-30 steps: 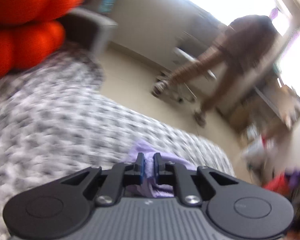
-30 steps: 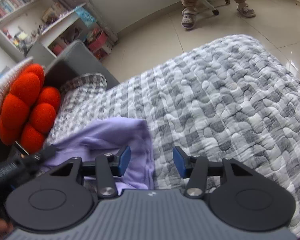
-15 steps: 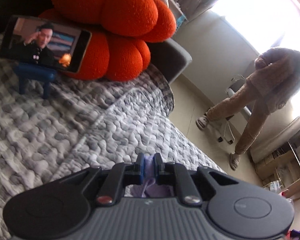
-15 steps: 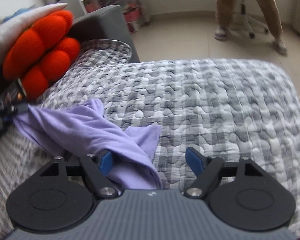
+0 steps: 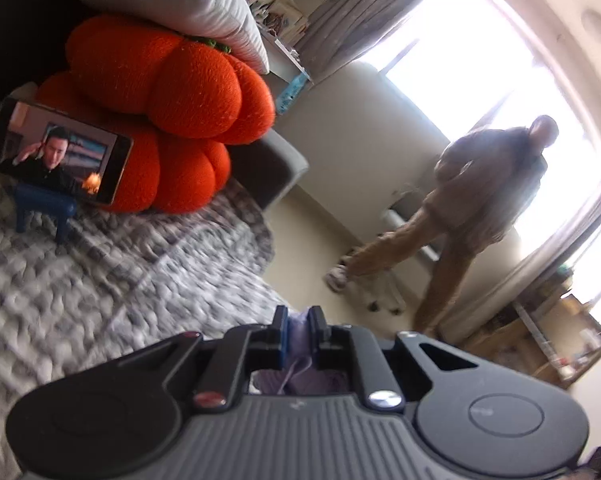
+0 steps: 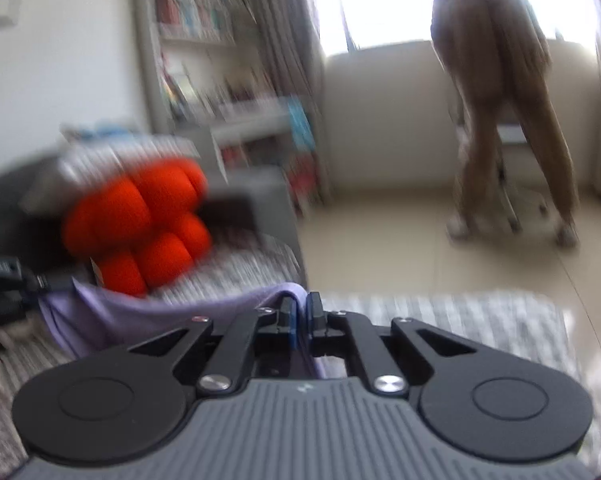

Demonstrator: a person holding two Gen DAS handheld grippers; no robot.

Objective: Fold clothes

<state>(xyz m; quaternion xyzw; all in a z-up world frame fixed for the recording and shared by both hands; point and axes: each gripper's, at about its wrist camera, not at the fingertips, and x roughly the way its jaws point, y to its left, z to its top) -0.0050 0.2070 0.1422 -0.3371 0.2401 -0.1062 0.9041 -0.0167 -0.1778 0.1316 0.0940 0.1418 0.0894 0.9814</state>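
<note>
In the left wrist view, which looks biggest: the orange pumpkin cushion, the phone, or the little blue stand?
1. Orange pumpkin-shaped plush cushion
2. Black phone showing a video
3. Small blue stand

All three sit close together, so nearness hardly skews this.

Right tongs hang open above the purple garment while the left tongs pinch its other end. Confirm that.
Not quite. The right tongs are shut on the purple garment, as the right wrist view shows. The left tongs do pinch purple cloth too.
</note>
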